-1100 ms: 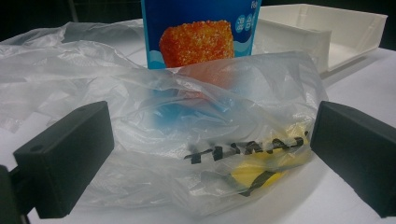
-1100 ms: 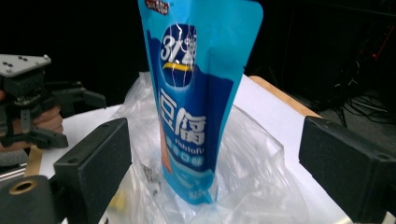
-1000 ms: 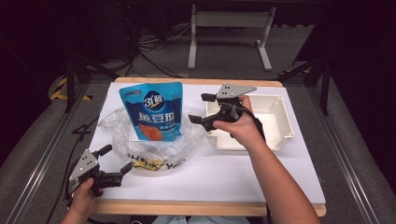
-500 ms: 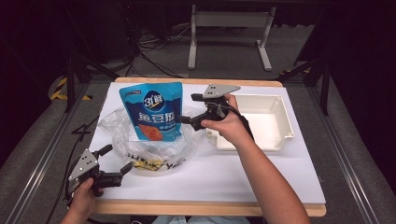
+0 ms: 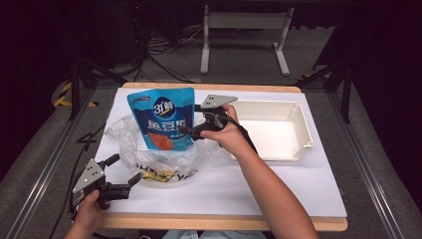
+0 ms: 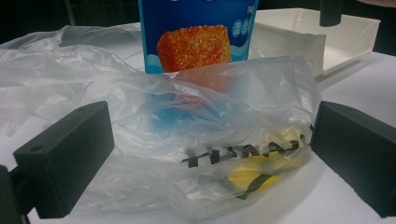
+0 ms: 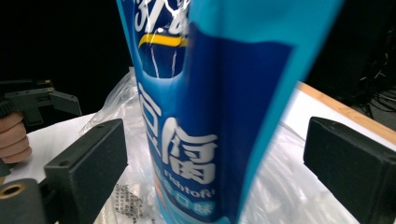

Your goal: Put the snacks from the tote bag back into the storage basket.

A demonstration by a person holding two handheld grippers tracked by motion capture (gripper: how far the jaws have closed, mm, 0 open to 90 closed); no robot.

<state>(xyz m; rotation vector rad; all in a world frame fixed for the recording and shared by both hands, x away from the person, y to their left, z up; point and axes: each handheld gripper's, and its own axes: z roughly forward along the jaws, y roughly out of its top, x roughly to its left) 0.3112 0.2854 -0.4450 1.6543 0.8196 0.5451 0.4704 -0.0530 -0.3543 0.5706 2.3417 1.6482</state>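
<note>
A blue snack pouch (image 5: 161,119) stands upright inside a crumpled clear plastic bag (image 5: 149,154) on the white table. My right gripper (image 5: 191,119) is at the pouch's right edge. In the right gripper view, that edge of the pouch (image 7: 205,116) sits between the wide-apart jaws of the open right gripper (image 7: 219,140). My left gripper (image 5: 123,169) rests open near the table's front left corner and faces the bag. Its jaws frame the bag (image 6: 196,121), and the left gripper (image 6: 210,154) holds nothing. A yellow packet (image 6: 261,170) lies inside the bag.
A white rectangular tray (image 5: 298,144) stands empty at the right of the table, just behind my right hand. The table's wooden front edge (image 5: 224,221) runs below. Metal stand legs (image 5: 244,30) and cables lie on the floor beyond the table.
My right gripper has moved left from over the tray's edge to the pouch's right side, and the pouch edge is now between its jaws. The left gripper has stayed put.
</note>
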